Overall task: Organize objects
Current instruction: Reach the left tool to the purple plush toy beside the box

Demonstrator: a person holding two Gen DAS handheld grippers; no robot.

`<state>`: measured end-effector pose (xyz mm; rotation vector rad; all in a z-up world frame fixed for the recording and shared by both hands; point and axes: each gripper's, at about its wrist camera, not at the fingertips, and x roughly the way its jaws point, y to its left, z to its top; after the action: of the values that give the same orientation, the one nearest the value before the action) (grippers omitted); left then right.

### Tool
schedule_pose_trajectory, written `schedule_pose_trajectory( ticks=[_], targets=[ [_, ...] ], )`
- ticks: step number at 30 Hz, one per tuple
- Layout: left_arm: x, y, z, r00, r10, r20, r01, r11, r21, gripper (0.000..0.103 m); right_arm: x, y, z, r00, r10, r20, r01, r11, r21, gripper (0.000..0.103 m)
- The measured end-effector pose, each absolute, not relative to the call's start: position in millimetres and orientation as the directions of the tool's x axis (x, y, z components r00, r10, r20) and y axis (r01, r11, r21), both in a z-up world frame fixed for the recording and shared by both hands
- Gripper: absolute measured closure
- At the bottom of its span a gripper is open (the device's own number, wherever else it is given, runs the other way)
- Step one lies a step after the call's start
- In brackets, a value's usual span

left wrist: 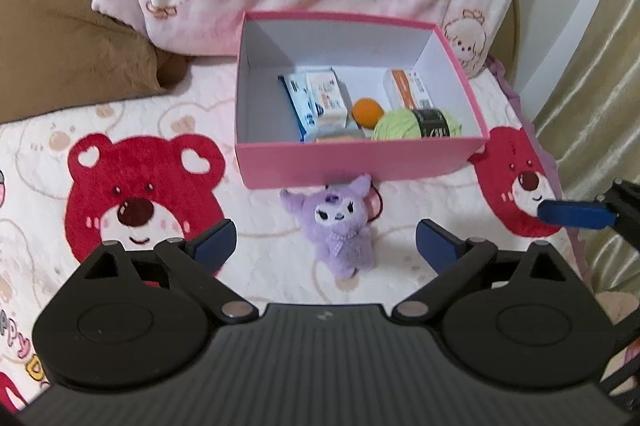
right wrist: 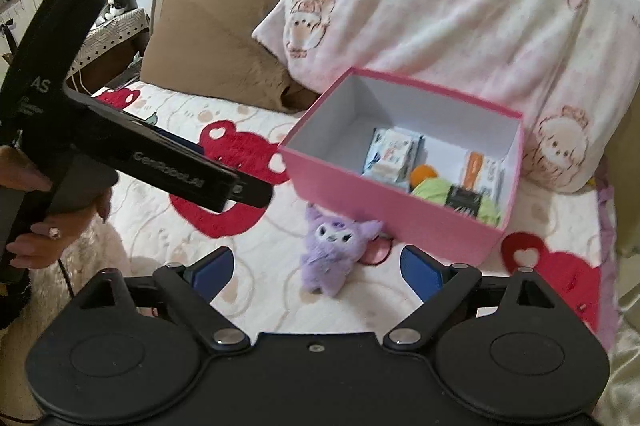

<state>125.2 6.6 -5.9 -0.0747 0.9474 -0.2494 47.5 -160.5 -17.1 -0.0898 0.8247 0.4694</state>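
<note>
I see both claws spread wide with nothing between: left gripper, right gripper. The purple plush lies at twelve o'clock, against the pink box. The near wall cuts off the yarn and packets.

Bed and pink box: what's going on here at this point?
A person holds a two-finger gripper in each hand over a bed, tidying small things into an open pink box. It already holds packets, an orange ball and green yarn. A purple plush toy lies on the bedspread just in front of the box. The left gripper and right gripper are both open and empty.
</note>
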Motion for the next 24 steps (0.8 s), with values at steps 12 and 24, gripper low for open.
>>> schedule_pose_trajectory(
  ticks=[12,24],
  targets=[
    [143,-12,-74,0.474,-0.22,-0.852,0.162,0.974,-0.161,0.005,67,-147,-84,0.57,0.387,-0.725,-0.437,0.89,0.131,0.01],
    [162,-19,-98,0.434,-0.213,-0.875,0.185,0.972,-0.145,0.005,98,-137,-124,0.523,0.387,-0.76,-0.469,0.875,0.123,0.01]
  ],
)
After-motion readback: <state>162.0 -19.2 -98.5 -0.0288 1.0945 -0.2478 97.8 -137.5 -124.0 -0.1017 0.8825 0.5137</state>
